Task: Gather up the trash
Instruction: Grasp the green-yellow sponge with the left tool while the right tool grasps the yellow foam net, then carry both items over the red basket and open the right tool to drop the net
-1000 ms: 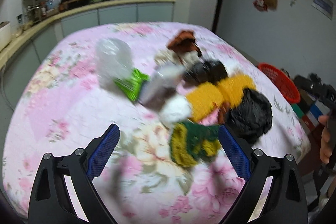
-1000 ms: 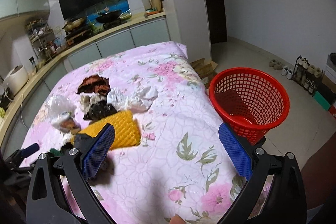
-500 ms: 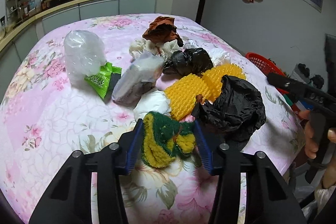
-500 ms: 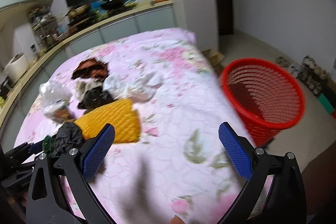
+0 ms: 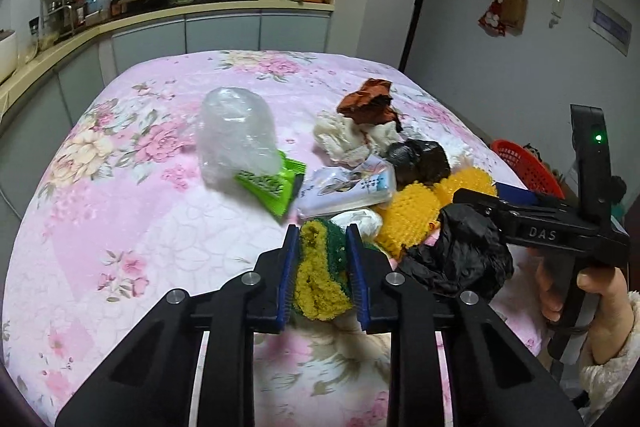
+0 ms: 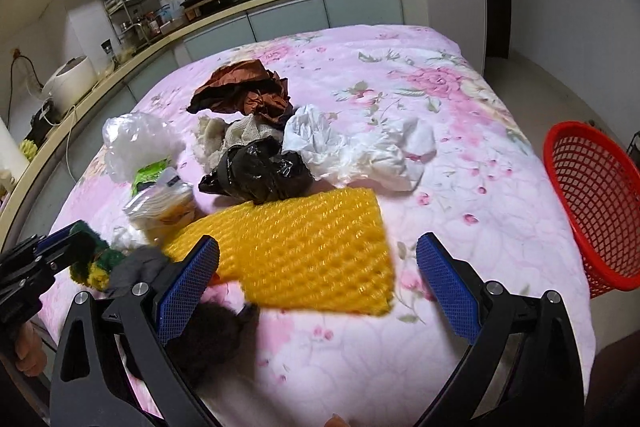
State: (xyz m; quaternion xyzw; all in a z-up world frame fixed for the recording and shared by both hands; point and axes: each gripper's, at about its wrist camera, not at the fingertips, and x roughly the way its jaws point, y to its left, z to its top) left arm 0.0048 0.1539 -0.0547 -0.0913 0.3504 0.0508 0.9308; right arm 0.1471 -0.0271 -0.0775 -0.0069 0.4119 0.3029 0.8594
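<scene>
My left gripper (image 5: 322, 233) is shut on a yellow and green scrub sponge (image 5: 320, 279), on the pink floral table cover (image 5: 120, 227). My right gripper (image 6: 318, 259) is open, its fingers either side of a yellow foam net (image 6: 304, 247). The right gripper also shows in the left wrist view (image 5: 496, 195), above a black plastic bag (image 5: 460, 255). Trash lies in a pile: a clear plastic bag (image 5: 236, 139), a green wrapper (image 5: 272, 187), a tissue pack (image 5: 352, 187), a second black bag (image 6: 260, 171), white crumpled bags (image 6: 360, 151) and a brown bag (image 6: 244, 87).
A red mesh basket (image 6: 592, 195) stands on the floor off the table's right edge. A kitchen counter (image 5: 160, 15) with pans runs behind the table. A rice cooker (image 6: 68, 83) sits on the counter at the left.
My left gripper closed on the sponge. My right gripper swung left from the red basket toward the pile and now straddles the yellow foam net.
</scene>
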